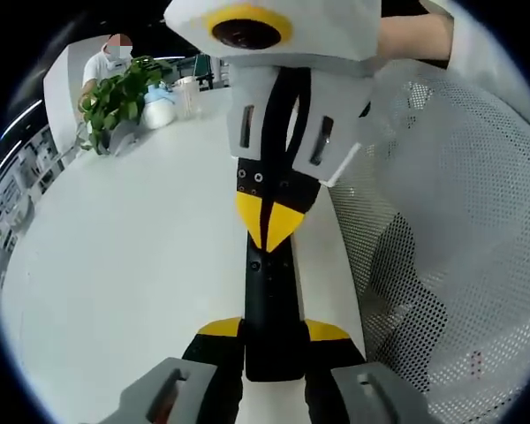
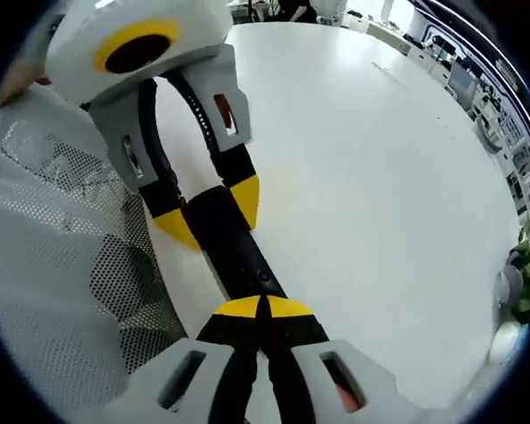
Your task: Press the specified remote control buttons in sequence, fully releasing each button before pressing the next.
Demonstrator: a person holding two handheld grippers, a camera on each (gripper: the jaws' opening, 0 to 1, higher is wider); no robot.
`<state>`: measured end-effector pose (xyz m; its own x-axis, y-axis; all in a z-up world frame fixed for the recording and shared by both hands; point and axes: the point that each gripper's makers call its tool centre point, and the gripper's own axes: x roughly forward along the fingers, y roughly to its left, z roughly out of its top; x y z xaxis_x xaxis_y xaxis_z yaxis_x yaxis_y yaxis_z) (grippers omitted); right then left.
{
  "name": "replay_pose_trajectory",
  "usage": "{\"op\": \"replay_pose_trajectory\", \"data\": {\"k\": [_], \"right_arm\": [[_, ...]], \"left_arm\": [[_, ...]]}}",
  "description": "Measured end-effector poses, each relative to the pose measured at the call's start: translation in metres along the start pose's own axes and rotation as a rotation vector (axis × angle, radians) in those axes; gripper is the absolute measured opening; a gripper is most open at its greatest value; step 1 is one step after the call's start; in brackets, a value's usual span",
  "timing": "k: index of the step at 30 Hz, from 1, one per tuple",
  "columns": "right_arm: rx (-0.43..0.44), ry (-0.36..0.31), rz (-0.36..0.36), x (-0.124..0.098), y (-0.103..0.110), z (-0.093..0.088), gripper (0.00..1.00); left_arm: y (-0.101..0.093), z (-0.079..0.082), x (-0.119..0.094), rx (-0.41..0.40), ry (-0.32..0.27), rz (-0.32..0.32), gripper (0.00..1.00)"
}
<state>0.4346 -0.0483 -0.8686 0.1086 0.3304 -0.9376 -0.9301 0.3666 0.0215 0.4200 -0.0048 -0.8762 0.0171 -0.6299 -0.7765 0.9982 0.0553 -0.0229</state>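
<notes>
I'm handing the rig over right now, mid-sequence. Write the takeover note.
Left gripper: shut on the black remote, holding it by one end over the white table.
Right gripper: shut, tips together on the remote's face, apparently pressing a button.
Done: the count of presses can't be read here.
Left: lift off fully, then go to the next button.

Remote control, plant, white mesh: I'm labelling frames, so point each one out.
remote control (image 1: 269,305), left gripper view, black body between the jaws.
plant (image 1: 117,95), left gripper view, green leaves.
white mesh (image 1: 464,177), left gripper view, perforated face.
</notes>
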Motion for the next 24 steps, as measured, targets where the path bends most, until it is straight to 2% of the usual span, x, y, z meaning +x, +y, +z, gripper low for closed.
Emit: {"op": "replay_pose_trajectory", "data": {"k": [7, 21, 24], "right_arm": [[0.013, -0.011, 0.007, 0.0001, -0.0031, 0.0010, 0.00], [0.017, 0.023, -0.003, 0.0022, -0.0055, -0.0003, 0.00], [0.044, 0.020, 0.009, 0.0017, -0.0068, -0.0005, 0.00]], "left_arm": [[0.0005, 0.0002, 0.0005, -0.003, -0.004, 0.001, 0.25], [0.0006, 0.0003, 0.0009, 0.000, 0.000, -0.001, 0.25], [0.0007, 0.0003, 0.0009, 0.002, 0.001, 0.000, 0.25]]}}
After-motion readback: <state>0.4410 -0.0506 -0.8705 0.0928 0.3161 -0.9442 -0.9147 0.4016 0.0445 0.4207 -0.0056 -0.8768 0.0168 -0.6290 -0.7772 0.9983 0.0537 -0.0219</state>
